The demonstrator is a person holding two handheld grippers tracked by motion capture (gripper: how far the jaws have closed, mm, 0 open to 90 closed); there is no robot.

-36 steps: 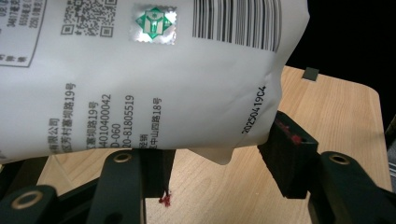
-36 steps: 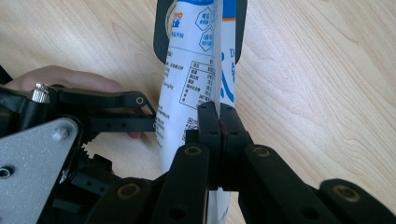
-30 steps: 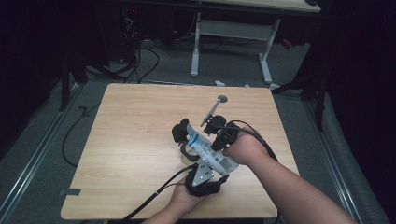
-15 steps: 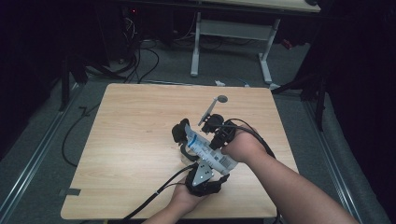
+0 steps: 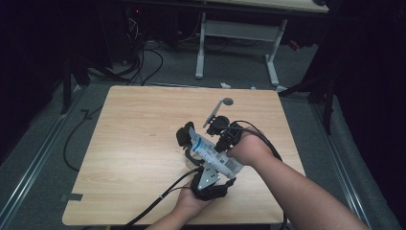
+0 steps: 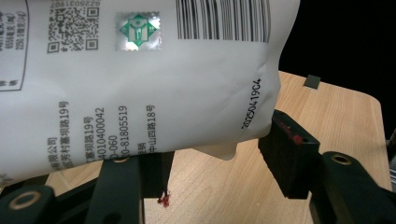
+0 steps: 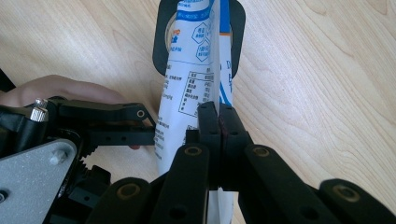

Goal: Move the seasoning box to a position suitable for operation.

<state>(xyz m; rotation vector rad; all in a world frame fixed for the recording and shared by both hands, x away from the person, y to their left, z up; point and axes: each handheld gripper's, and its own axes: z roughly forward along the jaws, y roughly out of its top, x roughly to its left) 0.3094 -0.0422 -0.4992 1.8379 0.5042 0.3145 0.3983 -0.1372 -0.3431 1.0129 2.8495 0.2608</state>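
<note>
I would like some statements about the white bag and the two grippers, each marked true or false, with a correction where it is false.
1. The right gripper pinches a flat edge of the white bag. True.
2. The left gripper holds nothing between its jaws. False: the white bag sits between them, pressed by the pads.
3. The bag is printed with a barcode. True: the left gripper view shows it.
4. The bag lies flat on the wooden table, free of both grippers. False: both grippers hold it above the table.
5. A round black object lies on the table under the far end of the bag. True.
</note>
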